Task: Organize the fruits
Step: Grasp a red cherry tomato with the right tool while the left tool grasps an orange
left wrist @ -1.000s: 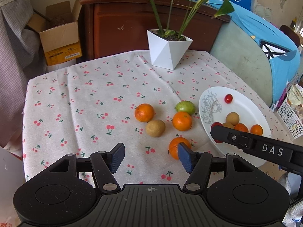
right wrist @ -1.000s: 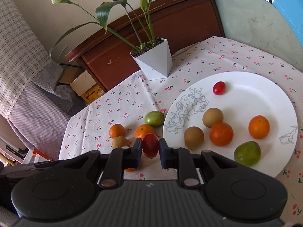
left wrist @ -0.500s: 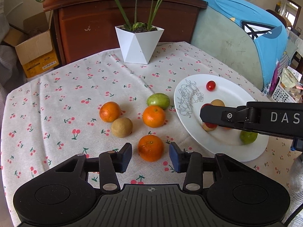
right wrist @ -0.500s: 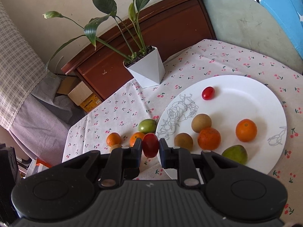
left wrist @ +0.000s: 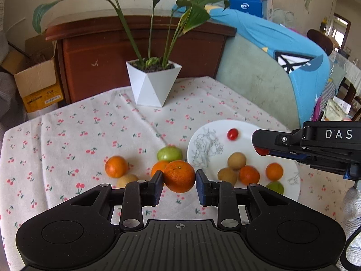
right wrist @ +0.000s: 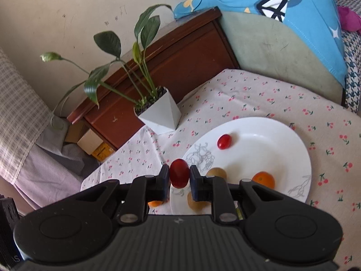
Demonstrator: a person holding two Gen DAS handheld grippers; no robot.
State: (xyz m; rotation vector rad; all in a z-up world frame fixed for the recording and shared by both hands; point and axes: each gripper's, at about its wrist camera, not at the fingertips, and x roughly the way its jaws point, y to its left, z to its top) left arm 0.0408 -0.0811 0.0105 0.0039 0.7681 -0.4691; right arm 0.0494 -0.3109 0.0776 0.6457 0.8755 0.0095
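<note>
Orange, dimpled mandarin, green-dotted top

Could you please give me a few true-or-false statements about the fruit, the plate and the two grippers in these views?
1. The left gripper holds an orange. True.
2. The right gripper is empty. False: its jaws clamp a red cherry tomato.
3. A green fruit lies on the tablecloth beside the white plate. True.
4. The plate holds no fruit. False: it holds several, including another cherry tomato.
</note>
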